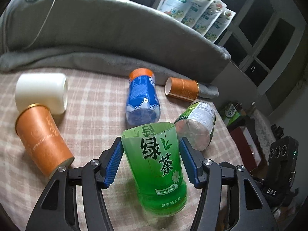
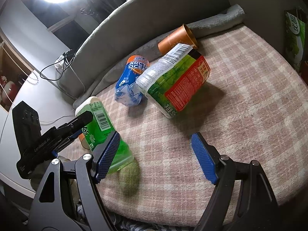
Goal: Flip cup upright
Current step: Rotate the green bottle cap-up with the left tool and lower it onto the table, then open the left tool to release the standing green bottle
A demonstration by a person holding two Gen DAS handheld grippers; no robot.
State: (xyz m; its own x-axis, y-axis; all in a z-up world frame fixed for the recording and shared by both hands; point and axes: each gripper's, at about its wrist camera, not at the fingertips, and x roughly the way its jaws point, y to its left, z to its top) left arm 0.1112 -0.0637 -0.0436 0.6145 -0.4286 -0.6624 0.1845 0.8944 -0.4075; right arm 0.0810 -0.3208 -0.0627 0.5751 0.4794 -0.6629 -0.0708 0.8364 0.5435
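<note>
A green cut-bottle cup with a green-tea label stands mouth-up on the plaid cloth. It is between the blue pads of my left gripper, which is shut on its upper sides. In the right wrist view the same green cup leans a little, its base on the cloth, with the left gripper's body beside it. My right gripper hovers open over bare cloth to the right of that cup, with nothing between its fingers.
Other cups lie on their sides: a white one, a large orange tube, a blue bottle cup, a small orange tube and a green-and-red labelled cup. A grey padded backrest runs behind.
</note>
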